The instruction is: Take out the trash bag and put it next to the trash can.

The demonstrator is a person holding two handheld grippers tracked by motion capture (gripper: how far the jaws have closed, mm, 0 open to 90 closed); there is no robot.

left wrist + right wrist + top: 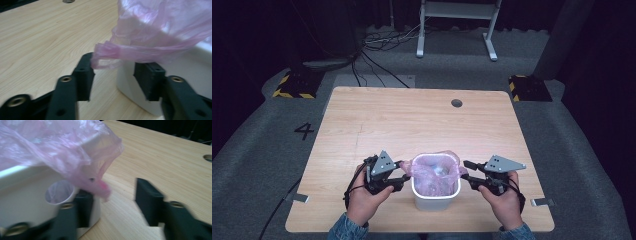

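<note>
Near the table's six o'clock edge sits my white bin point(435, 199) with its pink liner point(435, 169). My left gripper point(400, 173) at nine, right gripper point(468, 172) at three, both spread, gripping nothing. Yank unevenly and the liner tears or the bin tips.

We list: white bin point(435, 197); translucent pink liner point(434, 169); pale woodgrain table point(377, 120); black grippers, grey plates.
</note>
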